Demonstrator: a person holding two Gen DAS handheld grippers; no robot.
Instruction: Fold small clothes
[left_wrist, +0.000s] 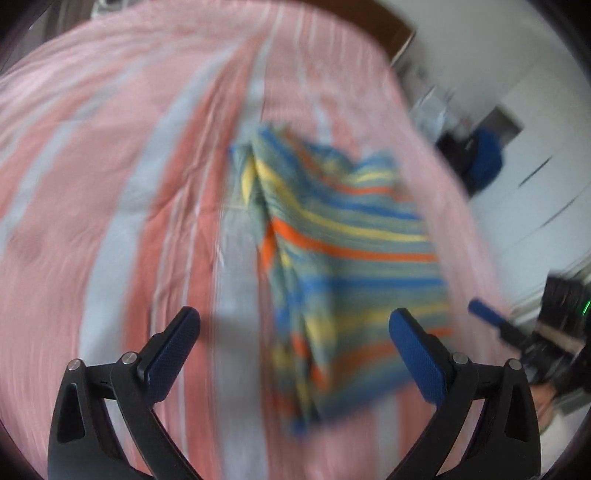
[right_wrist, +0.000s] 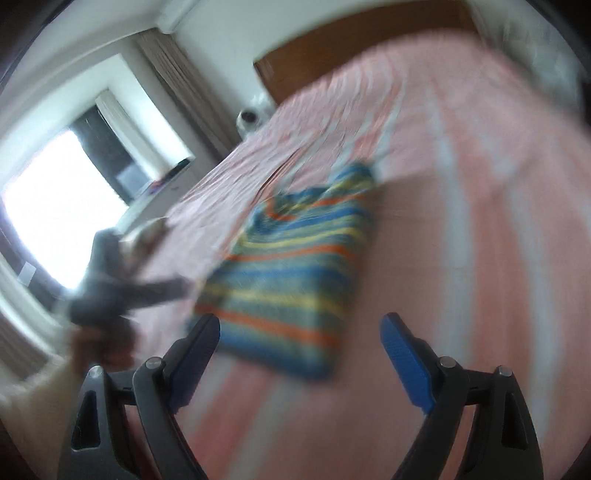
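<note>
Striped garment (left_wrist: 343, 258): soft matt cloth, knit-like. Bed cover (left_wrist: 92, 184): matt cloth, finely wrinkled. Headboard (right_wrist: 362, 40): smooth brown wood. Left gripper (left_wrist: 293, 347): matt black plastic, silvery metal pins; fingers (left_wrist: 417, 354) carry blue dimpled pads.

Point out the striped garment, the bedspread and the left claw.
striped garment (left_wrist: 351, 258): left wrist view, middle of the folded cloth.
bedspread (left_wrist: 92, 184): left wrist view, bare pink stripe.
left claw (left_wrist: 293, 328): left wrist view, midway between its open fingertips.

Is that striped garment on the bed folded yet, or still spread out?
Folded, at least partly: the striped garment lies as a compact rectangle on the pink bedspread, a doubled edge along one side. Blur hides finer detail.
</note>
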